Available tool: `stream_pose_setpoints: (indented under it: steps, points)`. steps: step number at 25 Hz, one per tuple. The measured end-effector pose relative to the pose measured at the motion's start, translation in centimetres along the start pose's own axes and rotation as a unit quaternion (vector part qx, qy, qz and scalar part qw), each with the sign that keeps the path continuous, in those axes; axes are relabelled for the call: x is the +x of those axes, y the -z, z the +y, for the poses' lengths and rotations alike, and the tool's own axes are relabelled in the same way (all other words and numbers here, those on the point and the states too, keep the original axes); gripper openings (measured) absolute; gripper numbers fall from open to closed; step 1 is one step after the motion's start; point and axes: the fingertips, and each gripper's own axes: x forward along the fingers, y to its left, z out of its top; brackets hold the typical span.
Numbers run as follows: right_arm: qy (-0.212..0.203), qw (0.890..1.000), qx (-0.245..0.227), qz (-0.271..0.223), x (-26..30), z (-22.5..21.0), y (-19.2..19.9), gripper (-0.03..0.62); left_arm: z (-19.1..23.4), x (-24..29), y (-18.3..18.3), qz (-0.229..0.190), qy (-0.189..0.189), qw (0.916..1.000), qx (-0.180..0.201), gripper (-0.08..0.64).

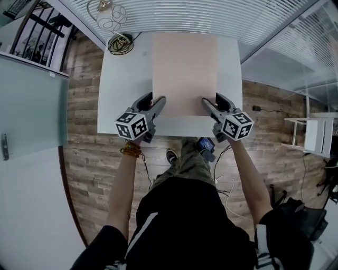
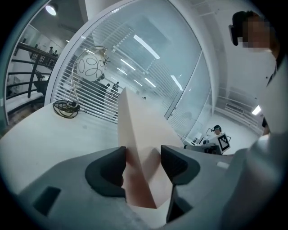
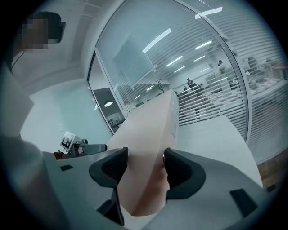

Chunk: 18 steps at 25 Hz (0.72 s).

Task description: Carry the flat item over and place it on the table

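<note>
Dark torso and two bare forearms lowest in head view. Left gripper [image 1: 156, 100] and right gripper [image 1: 212, 100] each clamp a near corner of 1 board [image 1: 185, 68], jaws pressed on its two faces. Board: flat, pale pink, over the middle of 1 white table [image 1: 119, 84]; contact with the top not resolvable. Table's far left corner: 1 wire globe lamp [image 1: 111, 17], 1 cable coil [image 1: 120, 44]. Room: wood-plank floor [image 1: 84, 158], glass walls with blinds [image 1: 211, 16], 1 white chair [image 1: 317, 134] at right
</note>
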Motion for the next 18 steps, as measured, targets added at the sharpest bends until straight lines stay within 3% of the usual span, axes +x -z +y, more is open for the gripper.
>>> stream_pose_setpoints:
  steps: [18]
  points:
    - [0.011,0.995,0.059,0.075,3.9,-5.3,5.6,0.242,4.9,4.4,5.5,0.068,-0.026,0.9955,-0.061,0.245]
